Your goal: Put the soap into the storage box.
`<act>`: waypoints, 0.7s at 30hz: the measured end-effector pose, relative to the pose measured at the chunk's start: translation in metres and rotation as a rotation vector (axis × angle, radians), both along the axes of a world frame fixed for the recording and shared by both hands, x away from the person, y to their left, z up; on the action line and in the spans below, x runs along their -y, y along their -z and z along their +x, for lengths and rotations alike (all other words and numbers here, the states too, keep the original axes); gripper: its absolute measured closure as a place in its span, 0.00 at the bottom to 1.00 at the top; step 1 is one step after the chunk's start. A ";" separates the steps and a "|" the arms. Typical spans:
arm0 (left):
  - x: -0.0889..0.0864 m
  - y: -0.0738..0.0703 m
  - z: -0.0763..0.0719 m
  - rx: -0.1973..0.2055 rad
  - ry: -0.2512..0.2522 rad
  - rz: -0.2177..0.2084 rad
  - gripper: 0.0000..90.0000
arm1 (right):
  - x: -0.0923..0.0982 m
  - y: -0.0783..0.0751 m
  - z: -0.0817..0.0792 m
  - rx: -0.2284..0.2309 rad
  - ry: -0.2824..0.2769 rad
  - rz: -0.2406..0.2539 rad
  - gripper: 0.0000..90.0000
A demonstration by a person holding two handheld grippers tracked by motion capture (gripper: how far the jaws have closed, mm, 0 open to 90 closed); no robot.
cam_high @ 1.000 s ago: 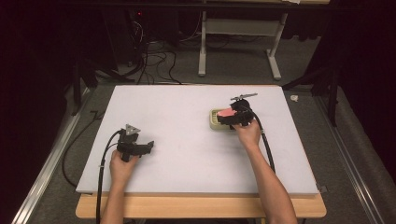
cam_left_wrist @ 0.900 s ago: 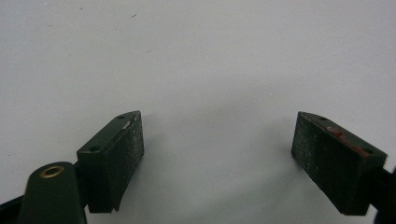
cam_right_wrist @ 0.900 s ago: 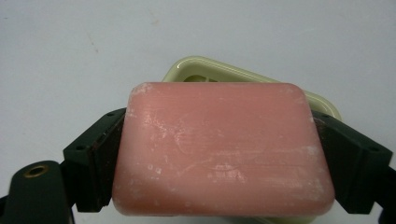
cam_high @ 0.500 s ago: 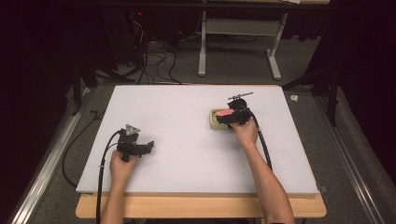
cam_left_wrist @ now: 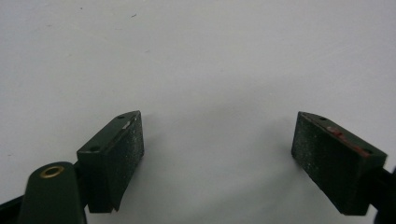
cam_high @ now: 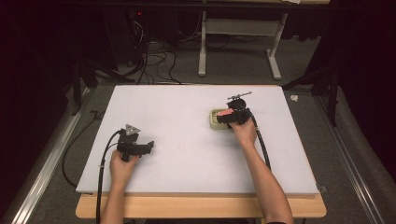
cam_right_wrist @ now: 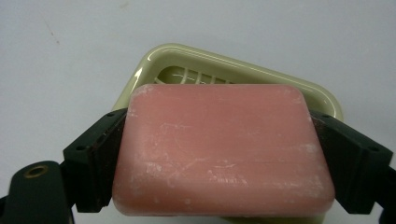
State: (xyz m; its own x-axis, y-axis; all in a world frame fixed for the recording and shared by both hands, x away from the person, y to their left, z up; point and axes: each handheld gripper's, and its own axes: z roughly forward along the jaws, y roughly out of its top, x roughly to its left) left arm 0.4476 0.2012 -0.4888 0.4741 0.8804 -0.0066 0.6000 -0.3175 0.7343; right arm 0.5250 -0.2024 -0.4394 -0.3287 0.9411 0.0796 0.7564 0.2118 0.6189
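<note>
A pink bar of soap sits clamped between the two black jaws of my right gripper, just above a pale green soap dish. From the high view the soap and right gripper hover over the dish at the table's centre right. My left gripper rests at the front left of the white table, held by a hand. Its jaws stand wide open with bare table between them.
The white tabletop stretches free around both grippers. Black cables trail from each gripper toward the front edge. Beyond the table's far side, a white stand's legs and loose cables lie on the dark floor.
The right gripper with the soap has shifted slightly left over the dish. The left gripper has stayed put.
</note>
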 end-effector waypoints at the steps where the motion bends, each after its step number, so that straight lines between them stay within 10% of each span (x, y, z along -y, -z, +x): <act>1: 0.000 0.000 0.000 0.000 0.000 0.000 0.19 | 0.000 0.001 0.000 -0.003 0.001 -0.001 0.15; 21: 0.000 0.000 0.000 0.000 0.000 0.000 0.19 | 0.006 -0.014 -0.009 0.058 0.000 0.011 0.16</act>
State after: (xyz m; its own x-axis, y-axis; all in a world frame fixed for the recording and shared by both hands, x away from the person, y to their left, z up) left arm 0.4476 0.2012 -0.4888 0.4738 0.8806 -0.0071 0.6002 -0.3170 0.7343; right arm 0.5158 -0.2082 -0.4251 -0.3326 0.9404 0.0708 0.7190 0.2043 0.6643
